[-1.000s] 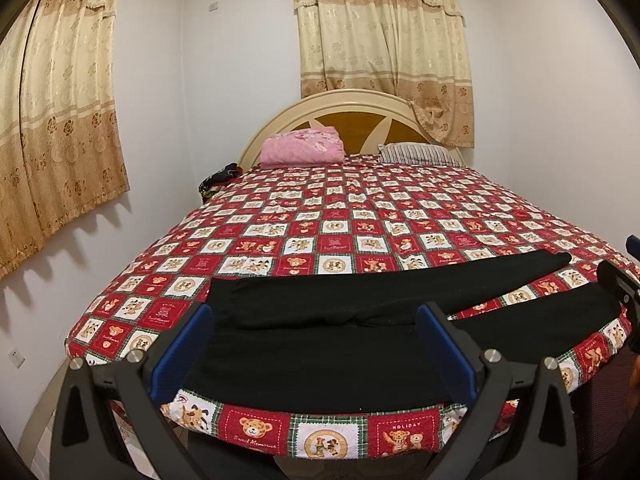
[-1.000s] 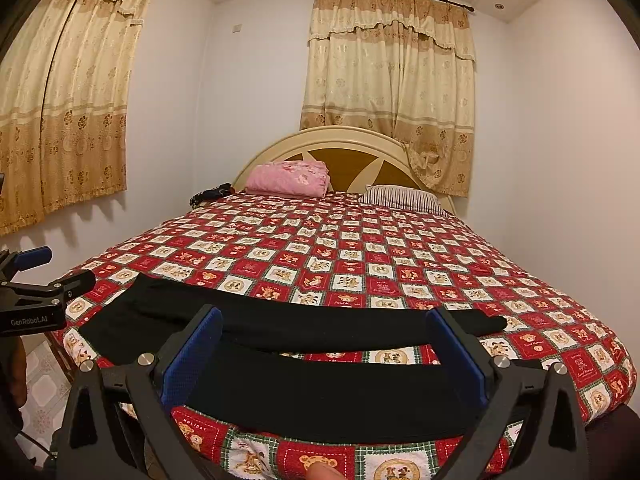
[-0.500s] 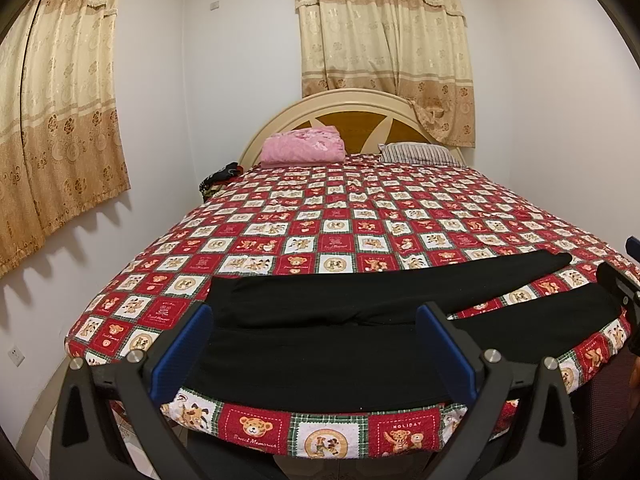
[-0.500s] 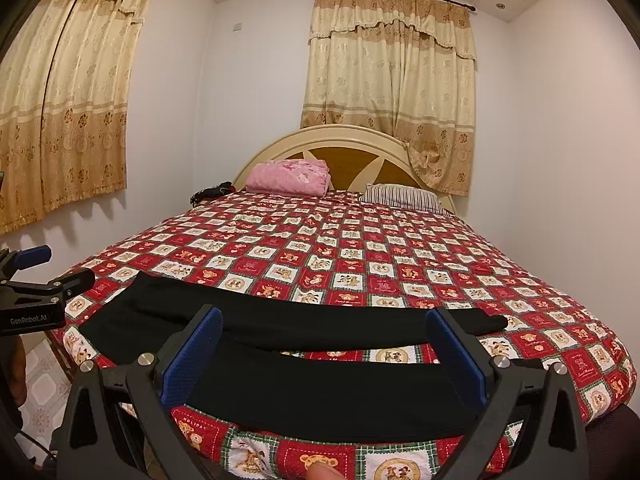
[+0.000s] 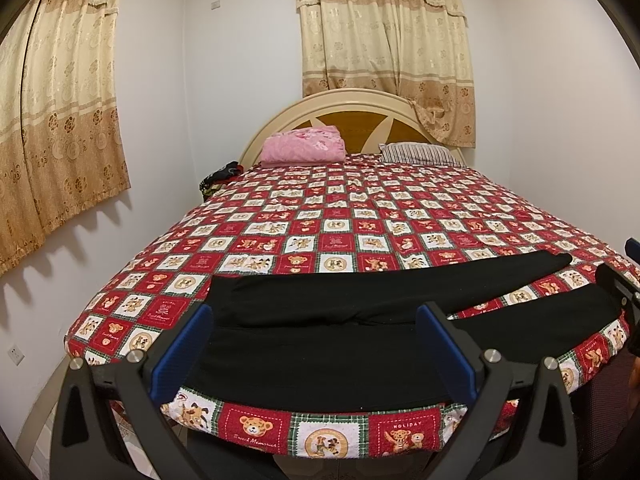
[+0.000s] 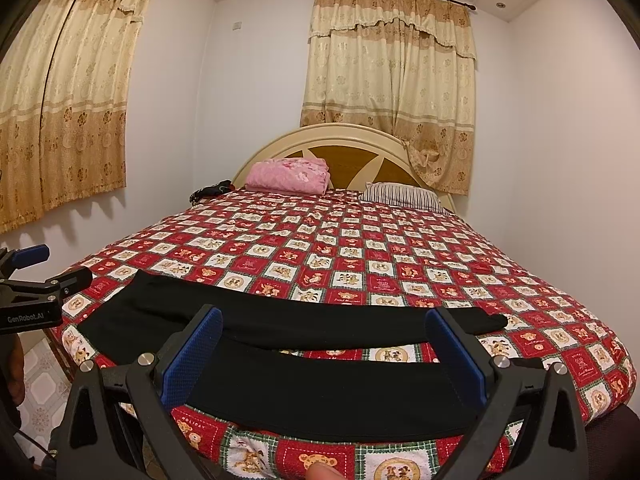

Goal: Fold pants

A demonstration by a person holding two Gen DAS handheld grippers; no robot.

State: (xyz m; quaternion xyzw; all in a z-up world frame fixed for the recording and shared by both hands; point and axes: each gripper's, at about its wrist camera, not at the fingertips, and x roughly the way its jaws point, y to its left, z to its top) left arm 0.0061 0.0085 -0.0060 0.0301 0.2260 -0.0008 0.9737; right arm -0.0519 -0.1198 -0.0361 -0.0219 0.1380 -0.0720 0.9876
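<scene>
Black pants (image 5: 320, 344) lie flat across the near edge of the bed, waist to the left, two legs spread apart to the right. They also show in the right wrist view (image 6: 320, 384). My left gripper (image 5: 316, 340) is open and empty, held above the waist end near the bed's front edge. My right gripper (image 6: 324, 344) is open and empty, held above the nearer leg. The right gripper's tip shows at the right edge of the left wrist view (image 5: 618, 292), and the left gripper shows at the left edge of the right wrist view (image 6: 36, 288).
The bed has a red checked teddy-bear cover (image 5: 360, 216). A folded pink blanket (image 5: 304, 146) and a striped pillow (image 5: 420, 154) lie by the headboard. Dark items (image 5: 220, 176) sit beside the bed at far left. Walls and curtains surround the bed.
</scene>
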